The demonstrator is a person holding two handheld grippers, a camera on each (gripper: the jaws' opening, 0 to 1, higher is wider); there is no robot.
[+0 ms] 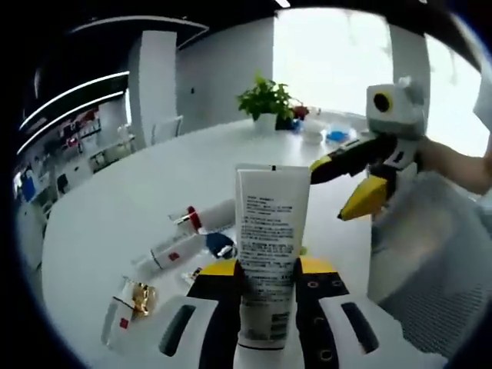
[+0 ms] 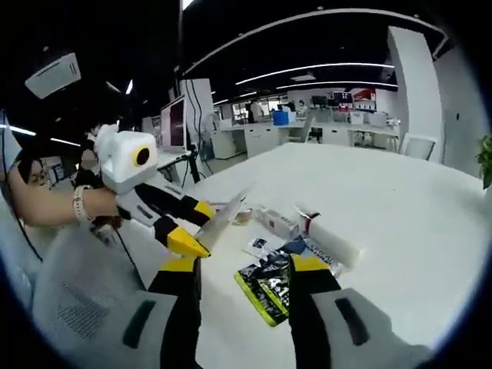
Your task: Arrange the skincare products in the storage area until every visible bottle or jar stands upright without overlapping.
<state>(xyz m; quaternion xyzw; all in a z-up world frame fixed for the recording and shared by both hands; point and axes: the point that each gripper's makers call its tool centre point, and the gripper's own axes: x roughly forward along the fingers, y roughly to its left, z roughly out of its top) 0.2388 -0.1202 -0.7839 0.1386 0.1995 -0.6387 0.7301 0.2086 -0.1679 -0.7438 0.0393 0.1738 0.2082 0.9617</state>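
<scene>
A white squeeze tube with printed text (image 1: 265, 254) is pinched upright between the left gripper (image 1: 265, 288) jaws. The right gripper (image 2: 238, 277) jaws are spread above a dark green-edged sachet (image 2: 269, 288); further tubes (image 1: 181, 242) are laid flat on the white round table (image 1: 115, 207).

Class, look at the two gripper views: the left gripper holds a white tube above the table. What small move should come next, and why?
Probably lower the tube onto a bare patch of table and stand it upright there. The left gripper is shut on it, held above the table, while other products lie flat close below, so it should come down beside them, not on them. The right gripper is open and free to steady it.
</scene>
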